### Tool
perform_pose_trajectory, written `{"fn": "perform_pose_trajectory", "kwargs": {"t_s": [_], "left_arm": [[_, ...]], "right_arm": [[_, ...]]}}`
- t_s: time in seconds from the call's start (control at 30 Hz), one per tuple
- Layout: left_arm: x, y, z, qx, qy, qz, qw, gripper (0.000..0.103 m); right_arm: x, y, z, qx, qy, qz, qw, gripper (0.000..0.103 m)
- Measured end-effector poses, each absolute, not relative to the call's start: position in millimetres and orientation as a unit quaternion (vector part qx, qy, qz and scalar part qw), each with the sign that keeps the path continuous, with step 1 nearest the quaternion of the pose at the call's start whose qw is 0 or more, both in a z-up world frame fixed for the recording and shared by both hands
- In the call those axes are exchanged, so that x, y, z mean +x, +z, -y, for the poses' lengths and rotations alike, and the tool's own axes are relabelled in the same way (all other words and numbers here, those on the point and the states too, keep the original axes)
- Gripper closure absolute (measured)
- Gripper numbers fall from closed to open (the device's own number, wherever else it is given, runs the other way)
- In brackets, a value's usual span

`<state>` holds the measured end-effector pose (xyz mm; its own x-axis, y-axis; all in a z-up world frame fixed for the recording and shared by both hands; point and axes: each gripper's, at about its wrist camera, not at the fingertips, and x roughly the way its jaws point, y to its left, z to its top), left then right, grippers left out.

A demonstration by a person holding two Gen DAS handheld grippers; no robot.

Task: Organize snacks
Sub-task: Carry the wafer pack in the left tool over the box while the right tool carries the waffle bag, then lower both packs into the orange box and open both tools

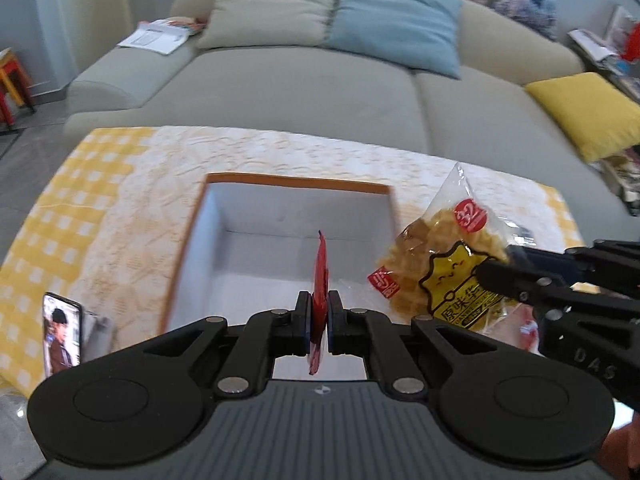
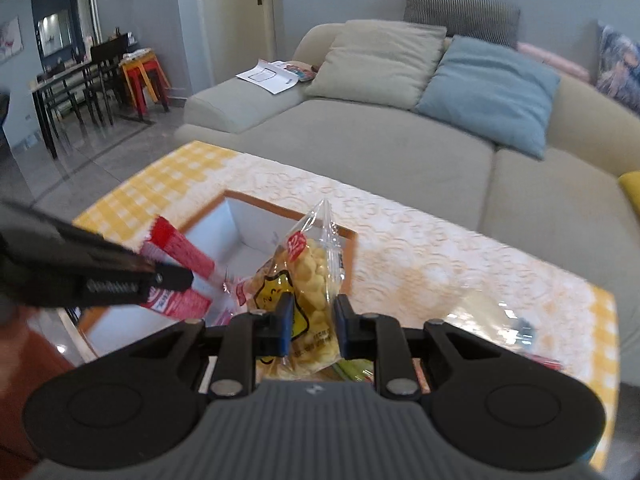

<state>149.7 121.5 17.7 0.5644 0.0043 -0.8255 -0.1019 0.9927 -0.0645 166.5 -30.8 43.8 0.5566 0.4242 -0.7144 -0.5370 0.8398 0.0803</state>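
Fingers, left gripper (image 1: 319, 320): closed on a thin red packet (image 1: 320, 276), held edge-on and upright, its top poking above the pads, its lower end hanging below them. Seen from the right wrist camera the same item reads as a flat red-and-white sachet.

Fingers, right gripper (image 2: 310, 326): clamped on a clear bag of yellow puffed snacks (image 2: 304, 280), the bag standing tall between the blue pads, its sealed tip pointing up. Bag carries a yellow label and a red round sticker.

Position of both items: held in the air above the near part of the box (image 1: 216, 216), the red packet over its interior, the snack bag over or just beside its right rim; neither touches it.

Step in hand, as judged: carry-in. Both snacks are picked up and brought to the container; placing is not yet done.

Next move, as judged: lower each item inside the walls, then part the fingers. The two grippers sit close together, so one may need to go first. The bag is bulky and crinkly; it should clear the right rim before release.

Container: one open box, white inside, brown rim, standing on the table (image 1: 120, 208) with its yellow-checked cloth. Visible floor of the box appears bare; the near part is hidden by the grippers.

Surroundings: phone (image 1: 62, 334) propped at the table's left edge; grey sofa (image 1: 320, 92) beyond.
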Motion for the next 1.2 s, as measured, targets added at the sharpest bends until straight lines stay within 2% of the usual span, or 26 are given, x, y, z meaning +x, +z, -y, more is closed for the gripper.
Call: {"fn": "perform_pose_trajectory", "kwargs": {"t_s": [0.3, 0.73, 1.03, 1.2], "left_arm": [[190, -25, -148, -0.048, 0.048, -0.495, 0.866, 0.096], [225, -58, -165, -0.056, 0.042, -0.503, 0.861, 0.096], [231, -71, -180, -0.064, 0.047, -0.514, 0.854, 0.092], [231, -73, -182, -0.059, 0.051, -0.515, 0.853, 0.087]], "right_arm": [[223, -1, -44, -0.117, 0.262, -0.432, 0.855, 0.084], [282, -64, -68, -0.100, 0.214, -0.505, 0.830, 0.084], [286, -76, -87, -0.135, 0.226, -0.504, 0.822, 0.084], [287, -75, -90, -0.138, 0.228, -0.504, 0.821, 0.081]]}}
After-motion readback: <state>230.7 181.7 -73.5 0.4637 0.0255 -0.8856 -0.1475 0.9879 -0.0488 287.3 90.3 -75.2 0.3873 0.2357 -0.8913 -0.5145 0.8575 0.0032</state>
